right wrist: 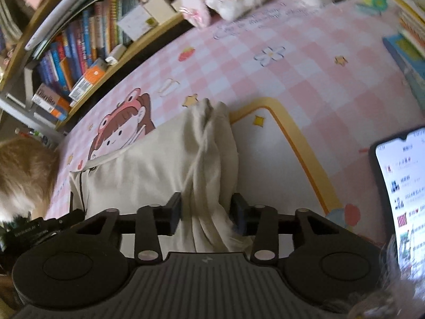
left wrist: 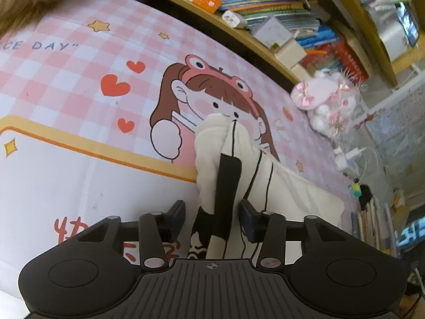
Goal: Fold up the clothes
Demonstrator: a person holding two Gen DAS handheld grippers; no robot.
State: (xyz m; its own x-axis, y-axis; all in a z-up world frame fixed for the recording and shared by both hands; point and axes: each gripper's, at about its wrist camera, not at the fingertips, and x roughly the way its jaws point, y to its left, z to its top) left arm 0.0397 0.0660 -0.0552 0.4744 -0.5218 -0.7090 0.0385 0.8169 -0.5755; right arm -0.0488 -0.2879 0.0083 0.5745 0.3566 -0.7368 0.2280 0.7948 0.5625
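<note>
A cream garment with black stripes and a black strap [left wrist: 228,164] lies bunched on the pink checked cartoon mat [left wrist: 79,74]. My left gripper [left wrist: 212,212] stands open around its striped end, jaws apart on either side of the cloth. In the right wrist view the same cream garment [right wrist: 164,164] lies gathered into a ridge. My right gripper [right wrist: 207,212] has its jaws on both sides of that ridge, with the cloth between the pads; the fingers look closed onto the fabric.
A wooden bookshelf [left wrist: 265,13] full of books runs along the mat's far side. A pink plush bundle [left wrist: 326,101] and a charger cable [left wrist: 353,156] sit at the mat's right end. A lit phone [right wrist: 401,199] stands at right. A furry animal [right wrist: 24,175] is at left.
</note>
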